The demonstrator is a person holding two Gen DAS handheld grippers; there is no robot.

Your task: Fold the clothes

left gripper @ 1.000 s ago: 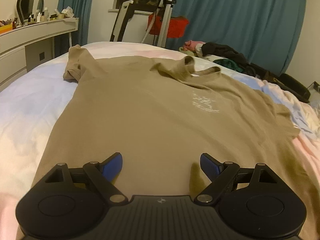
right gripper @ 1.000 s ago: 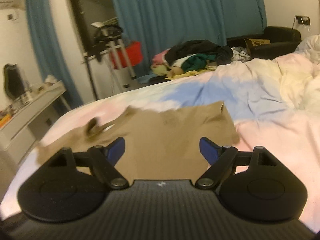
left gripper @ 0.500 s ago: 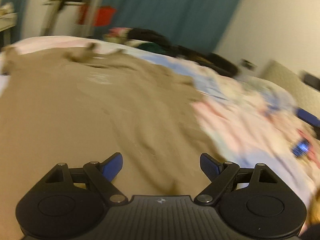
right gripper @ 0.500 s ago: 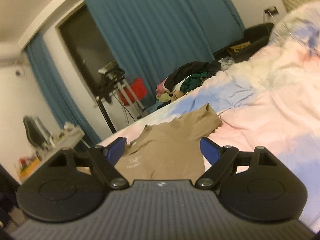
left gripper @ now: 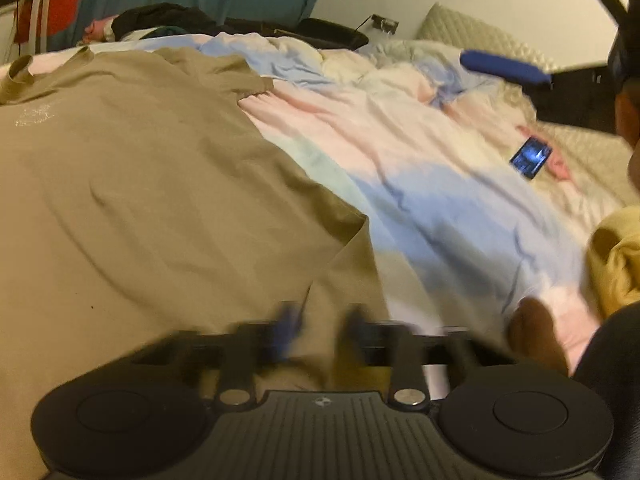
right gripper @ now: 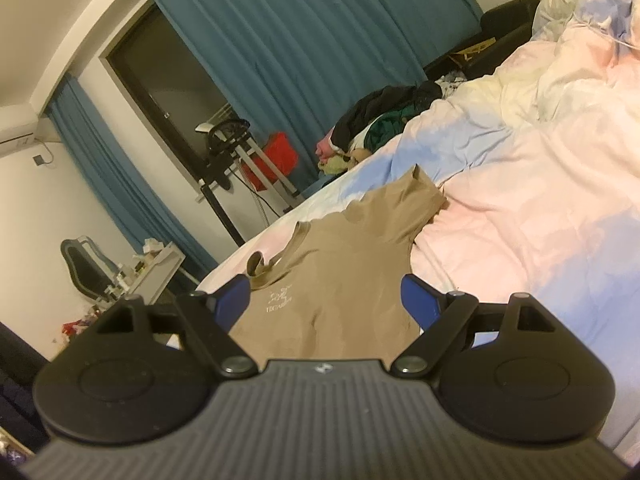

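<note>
The tan shirt (left gripper: 132, 200) lies flat on the bed (left gripper: 420, 184), its hem at the near edge. The left gripper (left gripper: 320, 332) is pinched on the hem corner; the right gripper (right gripper: 326, 300) hovers, jaws apart. Lifting one-handed could drag the shirt askew.

Teal curtains (right gripper: 320, 60), pastel-covered bed (right gripper: 540, 200)

Dim, warm indoor light with a yellowish cast across both views; no hard shadows on the bedding (left gripper: 420, 168). Strong motion blur over the left gripper (left gripper: 320, 320) fingers in the left wrist view, smeared into streaks; softer blur on the tan shirt (left gripper: 140, 200) nearby. Sharper in the right wrist view, right gripper (right gripper: 326, 296) crisp. Heavy fisheye bending at edges, curtains (right gripper: 320, 60) curved, corners darkened. Small bright glow from a phone screen (left gripper: 531, 157).
</note>
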